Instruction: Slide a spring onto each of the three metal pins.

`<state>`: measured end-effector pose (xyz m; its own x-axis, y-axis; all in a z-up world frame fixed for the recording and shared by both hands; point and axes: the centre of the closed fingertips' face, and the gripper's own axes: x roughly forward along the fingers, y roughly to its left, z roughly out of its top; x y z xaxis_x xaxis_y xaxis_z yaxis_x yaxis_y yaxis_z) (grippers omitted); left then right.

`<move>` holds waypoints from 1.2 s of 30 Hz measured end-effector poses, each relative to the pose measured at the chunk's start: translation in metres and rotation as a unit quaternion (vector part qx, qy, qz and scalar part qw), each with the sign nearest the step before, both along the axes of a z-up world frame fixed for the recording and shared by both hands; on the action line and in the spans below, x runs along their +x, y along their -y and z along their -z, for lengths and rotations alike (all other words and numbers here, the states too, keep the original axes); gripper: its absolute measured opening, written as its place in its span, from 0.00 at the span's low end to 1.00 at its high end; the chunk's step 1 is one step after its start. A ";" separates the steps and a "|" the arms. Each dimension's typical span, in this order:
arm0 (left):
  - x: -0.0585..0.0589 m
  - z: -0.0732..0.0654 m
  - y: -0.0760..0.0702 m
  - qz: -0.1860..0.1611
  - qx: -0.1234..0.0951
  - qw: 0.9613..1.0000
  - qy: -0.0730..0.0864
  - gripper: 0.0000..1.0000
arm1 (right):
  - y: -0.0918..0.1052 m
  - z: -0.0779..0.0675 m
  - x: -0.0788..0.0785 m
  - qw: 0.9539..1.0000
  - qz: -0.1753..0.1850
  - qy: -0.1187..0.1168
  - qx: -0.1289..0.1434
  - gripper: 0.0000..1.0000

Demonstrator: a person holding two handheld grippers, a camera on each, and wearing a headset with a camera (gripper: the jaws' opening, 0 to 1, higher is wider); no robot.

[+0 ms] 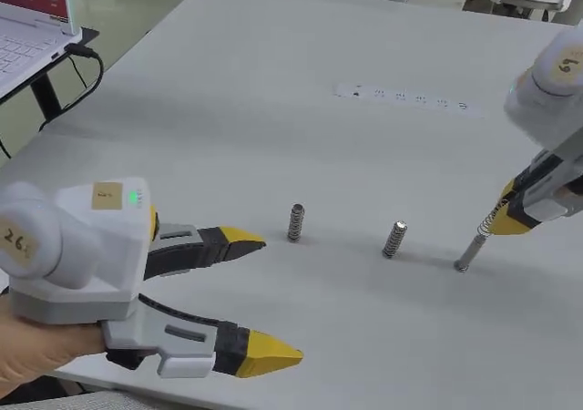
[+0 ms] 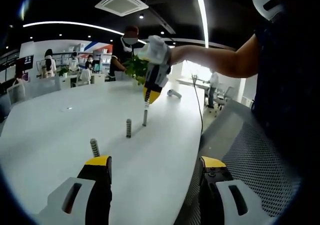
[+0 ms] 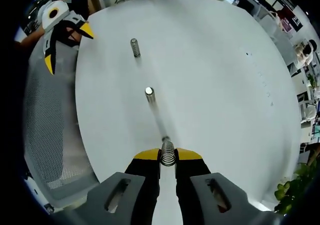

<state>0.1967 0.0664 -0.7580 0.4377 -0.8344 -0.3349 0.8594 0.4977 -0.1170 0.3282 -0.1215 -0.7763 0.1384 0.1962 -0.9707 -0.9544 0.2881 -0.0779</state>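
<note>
The white table (image 1: 364, 55) lies under both grippers. The left gripper (image 1: 264, 293) hovers low over it with its jaws spread wide and nothing between them. The right gripper (image 1: 512, 213) is pinched narrow on a spring (image 1: 492, 217). Ahead of the left tips stand the near pin (image 1: 296, 222) and then the middle pin (image 1: 394, 239), each wearing a spring. The third pin (image 1: 468, 252) leans just below the right tips, its top meeting the held spring's lower end.
</note>
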 end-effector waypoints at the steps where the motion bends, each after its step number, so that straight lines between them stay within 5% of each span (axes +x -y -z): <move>1: 0.000 0.000 0.000 0.000 0.000 1.000 0.000 0.67 | 0.001 0.001 0.000 1.000 0.001 -0.001 -0.002 0.08; 21: -0.002 0.000 -0.001 0.001 0.007 1.000 -0.003 0.64 | 0.006 0.018 0.004 1.000 0.014 -0.015 0.002 0.08; 36: -0.002 0.000 -0.001 0.003 0.010 1.000 -0.005 0.63 | 0.003 0.047 0.001 1.000 0.016 -0.019 -0.016 0.08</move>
